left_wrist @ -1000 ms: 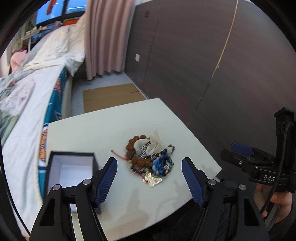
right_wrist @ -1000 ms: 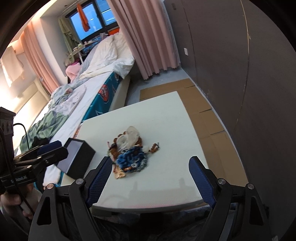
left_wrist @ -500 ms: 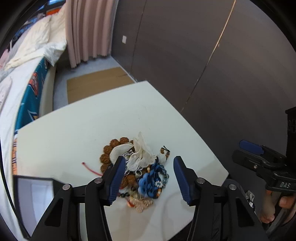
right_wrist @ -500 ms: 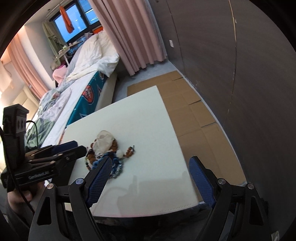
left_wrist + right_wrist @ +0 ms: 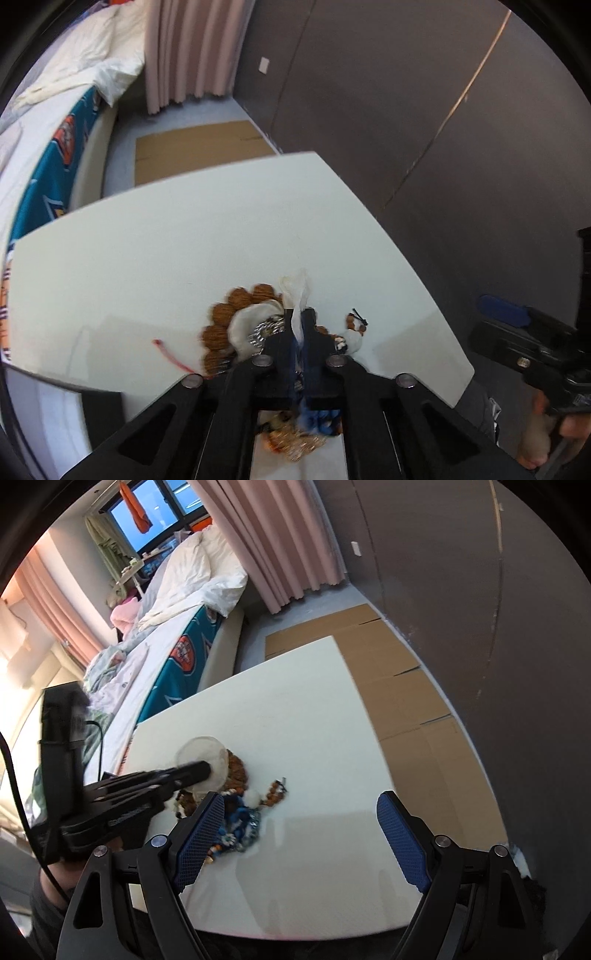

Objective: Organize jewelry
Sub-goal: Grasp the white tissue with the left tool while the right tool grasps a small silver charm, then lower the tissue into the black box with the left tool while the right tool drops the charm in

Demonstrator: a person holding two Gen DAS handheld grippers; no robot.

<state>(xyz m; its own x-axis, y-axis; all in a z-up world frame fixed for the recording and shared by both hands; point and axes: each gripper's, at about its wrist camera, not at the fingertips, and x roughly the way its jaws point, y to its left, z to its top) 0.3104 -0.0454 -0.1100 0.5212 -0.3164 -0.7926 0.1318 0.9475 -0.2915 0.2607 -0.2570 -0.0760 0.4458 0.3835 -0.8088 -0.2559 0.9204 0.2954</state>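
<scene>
A pile of jewelry lies near the front of the white table [image 5: 184, 236]: a brown bead bracelet [image 5: 236, 317], a blue flower piece [image 5: 240, 823], a gold piece [image 5: 295, 443], a small brown-and-white item [image 5: 354, 325] and a red cord [image 5: 173, 358]. My left gripper [image 5: 300, 325] is shut on a white sheer pouch [image 5: 295, 291] at the top of the pile; it also shows in the right wrist view [image 5: 201, 771] with the pouch [image 5: 201, 753]. My right gripper [image 5: 301, 834] is open and empty, just right of the pile above the table's front edge.
A bed [image 5: 177, 602] with white bedding stands left of the table. Flat cardboard [image 5: 391, 686] lies on the floor beyond and to the right. A dark wall [image 5: 424, 110] runs along the right side. Pink curtains [image 5: 184, 51] hang at the back.
My left gripper moved forward and down onto the pile and closed on the white pouch. The black box has left its view. My right gripper swung slightly right and stayed open.
</scene>
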